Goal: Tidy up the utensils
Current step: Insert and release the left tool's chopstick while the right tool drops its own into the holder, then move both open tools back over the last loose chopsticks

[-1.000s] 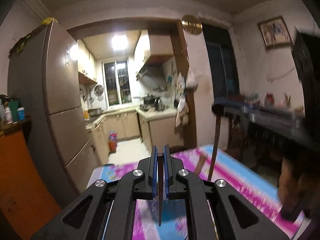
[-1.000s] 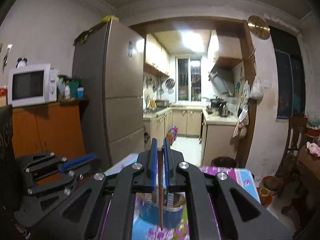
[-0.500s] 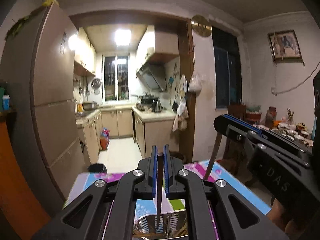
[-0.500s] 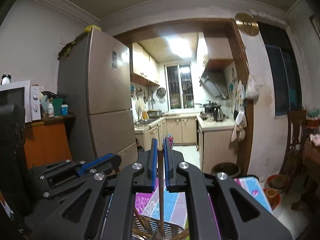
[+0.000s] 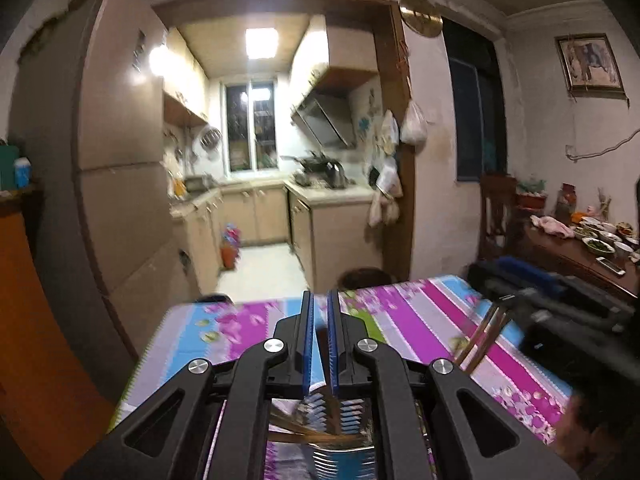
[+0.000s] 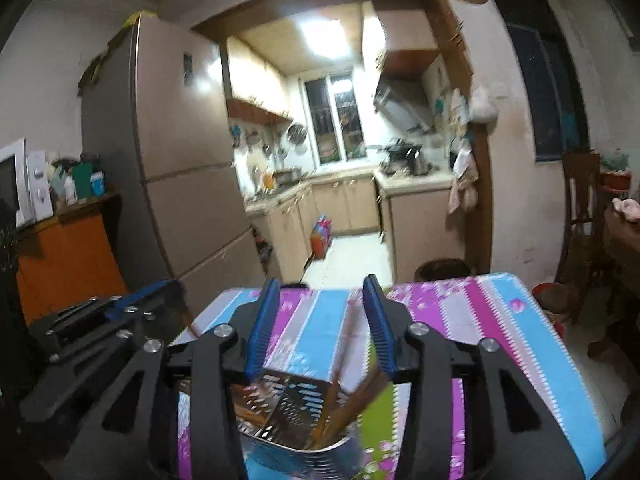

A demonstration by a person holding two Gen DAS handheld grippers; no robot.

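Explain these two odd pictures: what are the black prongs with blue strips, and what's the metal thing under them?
There is no robot. A person holds a two-finger gripper in each hand, and a camera on each looks along its fingers. One picture is from the left gripper, the other from the right gripper. Below them, on a striped tablecloth, stands a perforated metal holder with chopsticks in it. The left gripper is shut, and blur hides whether it pinches anything. The right one has just been opening, with a blurred chopstick unpinched between its jaws.

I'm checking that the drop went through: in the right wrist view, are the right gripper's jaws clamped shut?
No: the right gripper stands open, a wide gap between its blue pads, above the metal utensil holder.
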